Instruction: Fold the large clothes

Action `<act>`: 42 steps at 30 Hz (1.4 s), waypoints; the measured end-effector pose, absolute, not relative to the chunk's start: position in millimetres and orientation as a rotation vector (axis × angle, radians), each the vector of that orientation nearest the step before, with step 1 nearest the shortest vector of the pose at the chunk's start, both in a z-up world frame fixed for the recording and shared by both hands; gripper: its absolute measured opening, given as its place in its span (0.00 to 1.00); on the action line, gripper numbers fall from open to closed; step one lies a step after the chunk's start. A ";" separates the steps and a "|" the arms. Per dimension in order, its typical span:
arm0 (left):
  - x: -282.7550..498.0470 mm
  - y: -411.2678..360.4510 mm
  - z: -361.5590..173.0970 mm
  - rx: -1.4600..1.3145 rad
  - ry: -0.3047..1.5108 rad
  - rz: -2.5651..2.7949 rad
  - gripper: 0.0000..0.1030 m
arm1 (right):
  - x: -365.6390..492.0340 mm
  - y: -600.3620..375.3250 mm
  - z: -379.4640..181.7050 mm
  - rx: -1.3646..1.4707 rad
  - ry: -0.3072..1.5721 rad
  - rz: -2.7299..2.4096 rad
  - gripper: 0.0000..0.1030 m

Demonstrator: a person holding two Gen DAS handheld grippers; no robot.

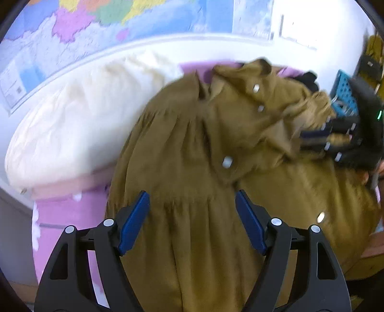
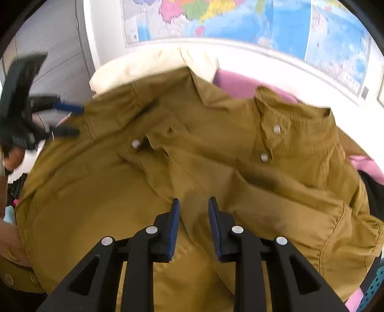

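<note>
A large olive-brown shirt (image 1: 192, 153) with white snap buttons lies spread over a pink bed; it also fills the right wrist view (image 2: 168, 182), collar at the upper right. My left gripper (image 1: 192, 206) is open, its jaws wide apart over the shirt's body. It also shows at the shirt's left edge in the right wrist view (image 2: 72, 120). My right gripper (image 2: 194, 211) hovers over the shirt's middle with a narrow gap between its blue pads (image 2: 174, 228); nothing shows between them. In the left wrist view it sits blurred at the crumpled right part of the shirt (image 1: 319, 139).
A cream pillow (image 1: 79, 124) lies at the far left of the pink bedsheet (image 1: 62, 216). A wall map (image 2: 240, 19) hangs behind the bed. A blue perforated crate (image 1: 345, 93) stands at the right. A dark garment (image 2: 374, 192) lies at the shirt's right edge.
</note>
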State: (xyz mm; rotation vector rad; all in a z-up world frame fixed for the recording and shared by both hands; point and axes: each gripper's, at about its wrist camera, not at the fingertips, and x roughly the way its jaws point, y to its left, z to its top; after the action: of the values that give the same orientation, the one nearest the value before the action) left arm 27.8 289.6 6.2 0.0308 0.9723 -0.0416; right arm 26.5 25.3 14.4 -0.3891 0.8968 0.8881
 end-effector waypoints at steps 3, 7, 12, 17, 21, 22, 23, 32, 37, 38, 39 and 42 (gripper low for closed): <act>13.4 290.0 -1.8 0.057 0.985 -0.037 0.72 | 37.4 42.9 8.8 -0.349 0.931 0.912 0.30; -5.3 283.3 -5.3 0.097 0.989 -0.048 0.76 | 47.3 59.4 -21.9 -0.357 1.011 0.891 0.34; -25.7 275.7 -14.4 0.180 1.020 -0.040 0.56 | 33.7 63.0 -7.5 -0.299 0.984 0.958 0.42; -31.5 285.2 -12.2 0.142 1.026 -0.058 0.06 | 14.3 68.7 5.6 -0.271 0.978 1.037 0.43; -30.2 306.3 15.2 0.007 0.971 -0.090 0.05 | -7.9 81.0 12.1 -0.214 0.987 1.169 0.43; -31.0 311.7 27.9 -0.017 0.945 -0.097 0.05 | -8.9 87.1 11.6 -0.199 0.991 1.200 0.43; -31.4 315.7 37.2 -0.034 0.927 -0.108 0.04 | -14.6 92.3 13.2 -0.174 0.993 1.241 0.44; -12.2 309.4 101.4 -0.060 0.835 -0.174 0.04 | -71.7 144.3 35.8 0.048 0.957 1.607 0.84; 15.1 290.5 95.5 -0.076 0.875 -0.188 0.04 | -88.5 158.1 29.0 0.136 1.006 1.618 0.85; 20.2 285.6 94.4 -0.081 0.883 -0.200 0.04 | -88.4 158.1 29.0 0.145 0.997 1.597 0.85; 20.0 283.7 96.0 -0.084 0.886 -0.212 0.04 | -87.8 158.0 28.9 0.133 0.977 1.532 0.85; 28.3 270.6 96.2 -0.078 0.895 -0.232 0.04 | -85.9 155.1 25.7 0.141 0.951 1.463 0.50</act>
State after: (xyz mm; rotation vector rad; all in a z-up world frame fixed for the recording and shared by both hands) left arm 28.3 270.6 96.2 -0.0783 0.8950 -0.2317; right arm -85.9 155.1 25.7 0.1407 0.9509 1.4630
